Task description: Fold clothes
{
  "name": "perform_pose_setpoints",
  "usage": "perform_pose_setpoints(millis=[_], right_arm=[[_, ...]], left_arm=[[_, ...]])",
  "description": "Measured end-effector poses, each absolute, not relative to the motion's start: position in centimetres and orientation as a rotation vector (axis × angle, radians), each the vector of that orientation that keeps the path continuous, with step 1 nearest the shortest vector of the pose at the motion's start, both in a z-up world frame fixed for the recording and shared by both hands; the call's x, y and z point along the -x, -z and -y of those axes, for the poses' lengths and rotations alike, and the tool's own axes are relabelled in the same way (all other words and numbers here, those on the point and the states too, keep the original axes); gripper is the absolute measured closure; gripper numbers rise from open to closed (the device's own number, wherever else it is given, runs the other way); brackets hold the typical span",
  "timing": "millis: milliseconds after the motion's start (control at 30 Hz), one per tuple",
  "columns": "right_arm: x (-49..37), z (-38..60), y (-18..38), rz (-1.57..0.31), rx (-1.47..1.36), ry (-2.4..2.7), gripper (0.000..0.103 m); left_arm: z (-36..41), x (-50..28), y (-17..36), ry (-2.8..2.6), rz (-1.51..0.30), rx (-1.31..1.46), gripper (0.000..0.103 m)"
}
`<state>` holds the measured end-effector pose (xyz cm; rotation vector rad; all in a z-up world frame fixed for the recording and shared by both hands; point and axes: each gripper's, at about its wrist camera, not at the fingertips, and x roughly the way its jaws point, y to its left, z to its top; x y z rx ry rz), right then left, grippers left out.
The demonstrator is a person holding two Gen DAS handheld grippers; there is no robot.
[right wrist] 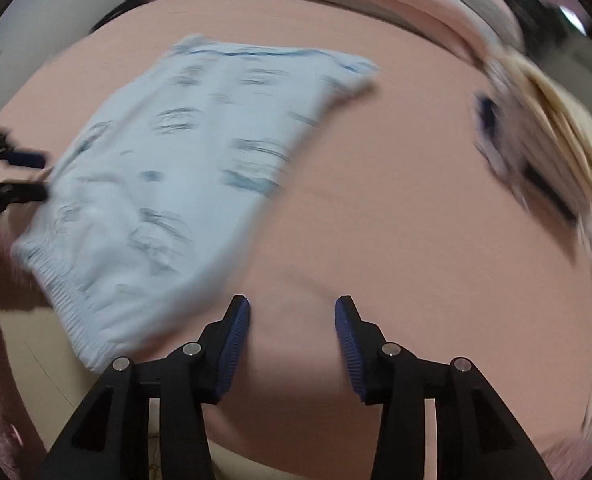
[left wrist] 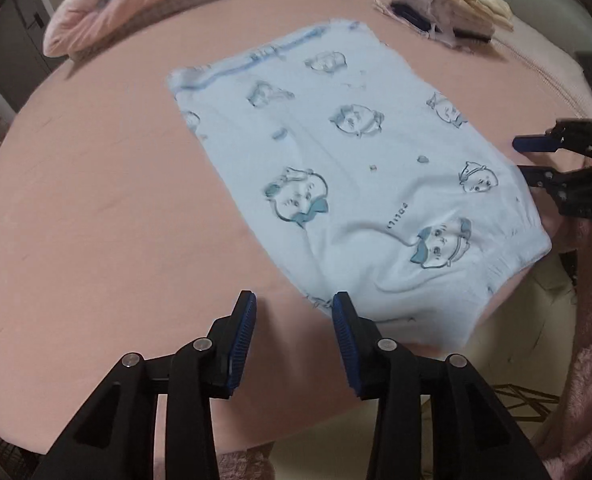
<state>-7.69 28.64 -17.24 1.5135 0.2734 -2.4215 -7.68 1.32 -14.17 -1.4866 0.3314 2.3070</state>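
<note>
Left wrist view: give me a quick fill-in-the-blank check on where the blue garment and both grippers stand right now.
1. The light blue garment printed with cartoon faces lies flat on the ____ sheet.
2. The left gripper has its jaws ____, with nothing between the pads.
3. The right gripper holds ____ between its pads.
4. The pile of other clothes lies ____ the garment, not touching it.

Missing words: pink; open; nothing; apart from

Right wrist view: motion blur smears the prints on the light blue garment [right wrist: 167, 184] and the clothes pile [right wrist: 536, 152] at the bed's far corner.
</note>
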Motion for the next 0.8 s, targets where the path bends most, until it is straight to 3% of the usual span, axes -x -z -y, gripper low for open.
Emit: perform_pose_setpoints(millis=[67,167,367,467,600,800], right_arm=[[7.9,-28.9,15.5,-0.115,-1.420,2.428,0.060],[8.2,-25.8,13.8,-0.041,-1.281,2.394,0.057],[6.8,-24.3,18.4,-0.337,-1.446,2.284,0.059],[6.7,-27.6,17.5,-0.237,-1.549,2.273,0.059],[8.3,-29.5,15.9,-0.203,-1.504,2.342,0.059],[15.9,-24.9,13.5,-0.318,-1.330,2.343,0.056]], left_arm=[[-2.2,7.6,13.2,-2.303,-0.196,1.388,0.067],[-6.2,8.1,14.1,-2.257,-0.211,1.366,0.067],[-7.5,7.7,16.3,-2.104,-0.447,1.532,0.066],[-5.2,7.9,15.2,-2.072,-0.410,1.567,0.066],[-3.2,10.4,13.0,-2.207,-0.232,1.442,0.066],[-4.6,16.2,14.0,-2.291,-0.283,1.339,0.066]])
